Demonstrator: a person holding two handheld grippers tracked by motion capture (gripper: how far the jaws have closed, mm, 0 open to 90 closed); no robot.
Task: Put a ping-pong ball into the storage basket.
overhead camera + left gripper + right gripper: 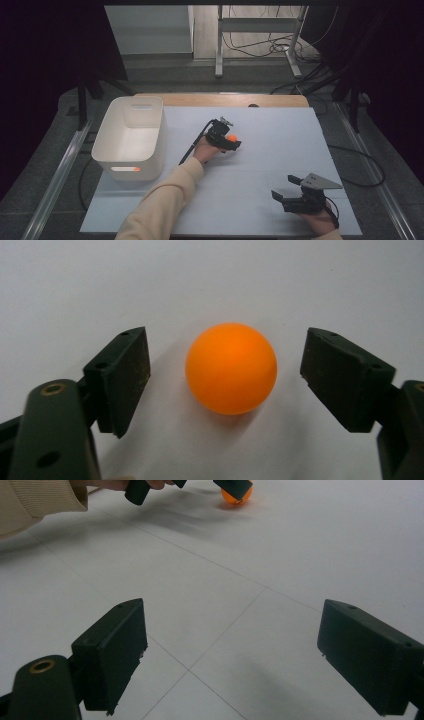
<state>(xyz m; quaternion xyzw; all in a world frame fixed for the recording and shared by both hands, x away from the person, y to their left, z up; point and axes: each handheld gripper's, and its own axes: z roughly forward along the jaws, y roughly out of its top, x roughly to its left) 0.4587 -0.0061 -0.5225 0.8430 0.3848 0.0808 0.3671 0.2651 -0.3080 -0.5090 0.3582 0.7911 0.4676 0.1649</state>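
ball: orange ball on white table mat, middle of mat, right of bin
left gripper: left gripper around ball, jaws apart, gap each side, pads not touching, nothing gripped
right gripper: right gripper near right of mat, jaws wide apart, nothing between them
bin: white bin at far left edge of mat, well apart from ball
sleeve: cream sleeve reaching in from near edge

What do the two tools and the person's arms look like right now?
Both the left tool and the right tool are black with blocky two-jaw pads. The right carries a grey three-cornered plate. A black cable trails from the left tool. The left arm wears a cream ribbed sleeve.
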